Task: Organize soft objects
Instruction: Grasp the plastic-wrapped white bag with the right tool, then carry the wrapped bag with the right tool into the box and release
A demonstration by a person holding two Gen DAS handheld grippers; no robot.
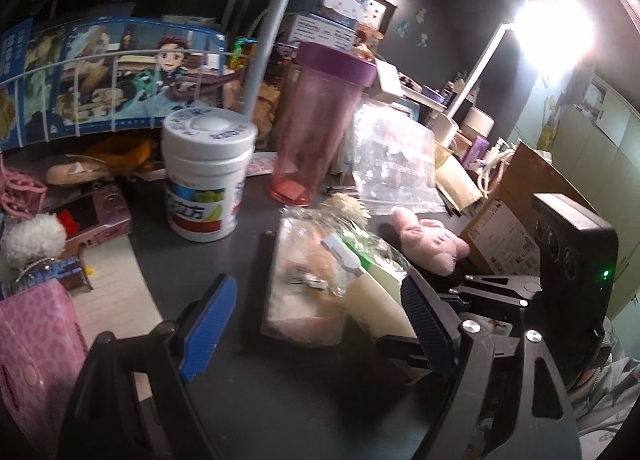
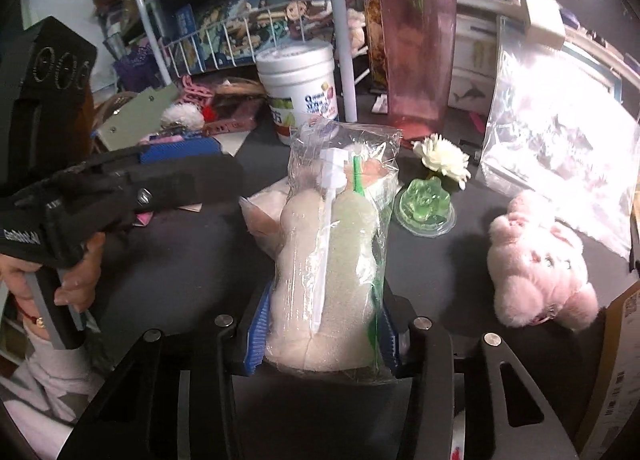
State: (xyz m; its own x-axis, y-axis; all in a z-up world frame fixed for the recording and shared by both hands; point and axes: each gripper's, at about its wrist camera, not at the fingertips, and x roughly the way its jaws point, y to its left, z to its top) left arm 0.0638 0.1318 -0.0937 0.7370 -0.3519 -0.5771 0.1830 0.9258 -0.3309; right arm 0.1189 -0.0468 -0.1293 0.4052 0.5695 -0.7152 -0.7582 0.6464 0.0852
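My right gripper [image 2: 322, 328] is shut on a clear plastic bag of soft sponges [image 2: 332, 252], which holds cream and pale green foam pieces and a white handle. The same bag [image 1: 316, 284] lies in front of my left gripper [image 1: 316, 324], which is open and empty. A pink plush toy [image 2: 540, 260] lies on the dark desk [image 2: 180, 260] to the right of the bag; it also shows in the left wrist view [image 1: 428, 244]. An empty clear zip bag [image 2: 560, 147] stands behind the plush.
A white jar [image 1: 204, 179], a pink tumbler with purple lid [image 1: 316, 119], a white flower [image 2: 442, 157] and a green jelly cup [image 2: 424, 203] stand behind. A wire rack [image 1: 100, 67] with boxes is at back left. A cardboard box [image 1: 516, 195] sits right.
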